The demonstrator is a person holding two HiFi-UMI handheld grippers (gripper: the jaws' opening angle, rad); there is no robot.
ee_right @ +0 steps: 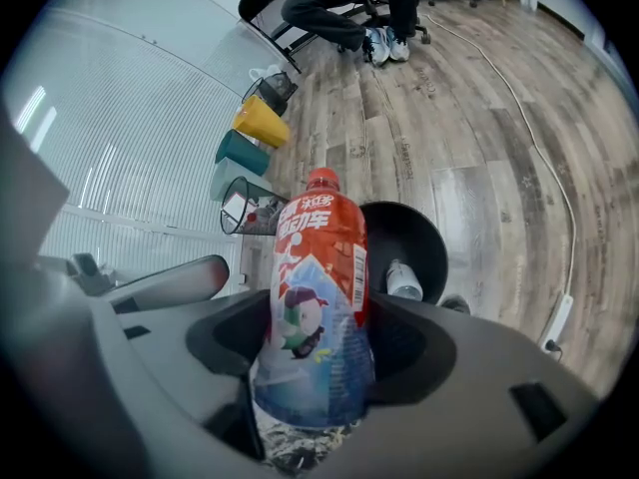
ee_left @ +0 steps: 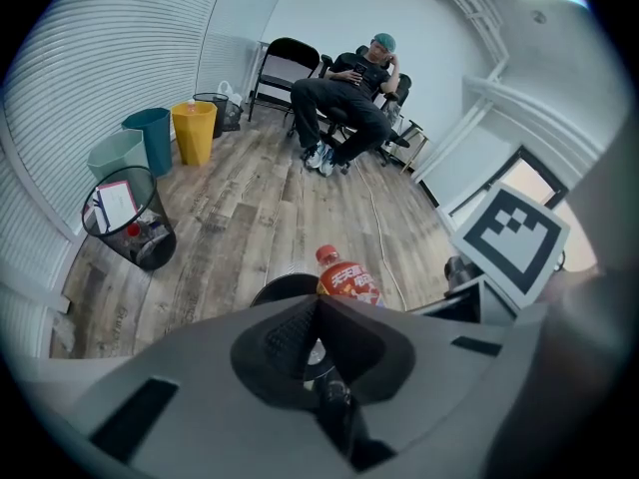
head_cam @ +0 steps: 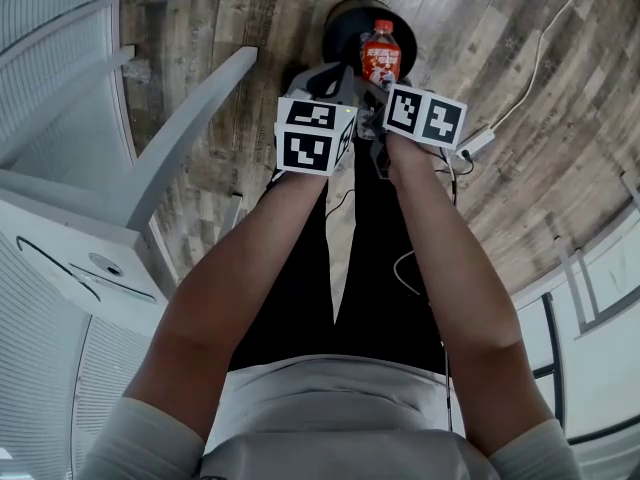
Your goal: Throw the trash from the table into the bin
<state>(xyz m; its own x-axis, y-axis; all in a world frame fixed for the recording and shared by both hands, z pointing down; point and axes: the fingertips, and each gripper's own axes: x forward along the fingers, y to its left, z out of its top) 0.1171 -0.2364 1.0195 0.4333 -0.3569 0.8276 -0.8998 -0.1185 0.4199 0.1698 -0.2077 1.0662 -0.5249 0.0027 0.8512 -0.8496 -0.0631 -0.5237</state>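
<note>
Bottle (ee_right: pixel 315 307) with a red label is seen against the opening of the black bin (head_cam: pixel 338 26), which stands on the wooden floor (head_cam: pixel 250 8). At left, the fingers of the left gripper (ee_left: pixel 319 302) are closed together with nothing between them. At right, the bottle is clamped by the fingers of the right gripper (ee_right: pixel 320 312), its long axis laid along them and its red cap pointed away from the person. A clear bottle (ee_right: pixel 404 279) is seen lying inside the bin.

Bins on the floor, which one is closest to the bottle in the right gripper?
The black bin, just beyond the red-labelled bottle in the right gripper, with a clear bottle inside. The wire bin, teal bin and yellow bin stand by the wall.
</note>
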